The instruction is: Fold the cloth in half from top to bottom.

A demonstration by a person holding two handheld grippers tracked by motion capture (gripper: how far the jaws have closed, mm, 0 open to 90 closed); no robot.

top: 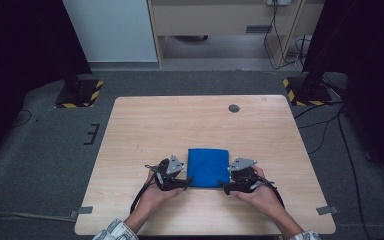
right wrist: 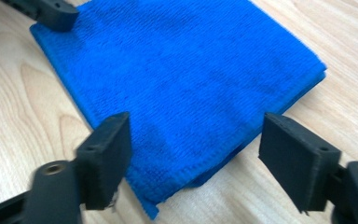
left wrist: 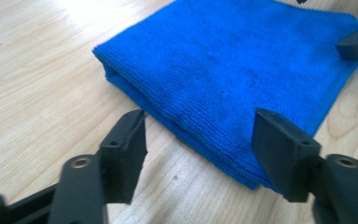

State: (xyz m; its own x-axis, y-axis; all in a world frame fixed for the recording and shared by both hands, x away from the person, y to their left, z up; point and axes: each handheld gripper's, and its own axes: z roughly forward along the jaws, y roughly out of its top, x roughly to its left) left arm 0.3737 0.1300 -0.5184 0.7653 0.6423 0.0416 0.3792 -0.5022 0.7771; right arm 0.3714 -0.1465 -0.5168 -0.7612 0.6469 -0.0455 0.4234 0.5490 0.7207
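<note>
A: Table (top: 145, 120) status?
B: Wooden top; folded blue cloth (top: 208, 167) lies flat near the person's edge, between both grippers.
A: Grippers?
B: Left gripper (left wrist: 200, 135) and right gripper (right wrist: 196, 144) each at a near corner, jaws spread, nothing pinched.
A: Progress?
B: Cloth looks folded; grasp not yet made.

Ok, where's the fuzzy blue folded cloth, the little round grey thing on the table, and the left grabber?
Folded blue microfibre cloth (top: 208, 167), high view: middle of its top face.
Small round grey disc (top: 234, 108), high view: its centre, near the table's far edge.
Left gripper (left wrist: 198, 147), left gripper view: midway between its open black jaw tips.
</note>
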